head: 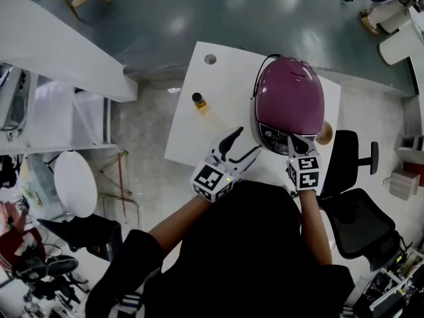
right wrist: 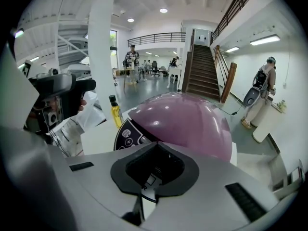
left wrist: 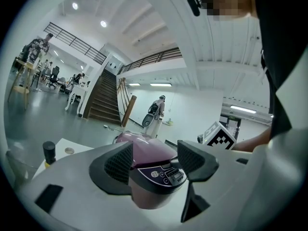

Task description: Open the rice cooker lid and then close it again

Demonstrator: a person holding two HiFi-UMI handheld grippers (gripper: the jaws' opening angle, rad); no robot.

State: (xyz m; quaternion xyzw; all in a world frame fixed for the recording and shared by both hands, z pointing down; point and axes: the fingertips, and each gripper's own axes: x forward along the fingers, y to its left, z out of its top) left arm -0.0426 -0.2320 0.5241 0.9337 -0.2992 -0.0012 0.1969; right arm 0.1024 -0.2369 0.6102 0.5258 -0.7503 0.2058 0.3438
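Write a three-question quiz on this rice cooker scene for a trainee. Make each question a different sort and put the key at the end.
1. True or false: the lid of the glossy purple domed rice cooker stands open.
2. The left gripper and the right gripper are both by the cooker's dark control panel. Which has its jaws together? A: left. B: right. C: both.
3. Fill in: in the head view, the small yellow bottle with a black cap stands on the white table to the cooker's ____.
Key: 1 false, the lid is down. 2 B. 3 left.
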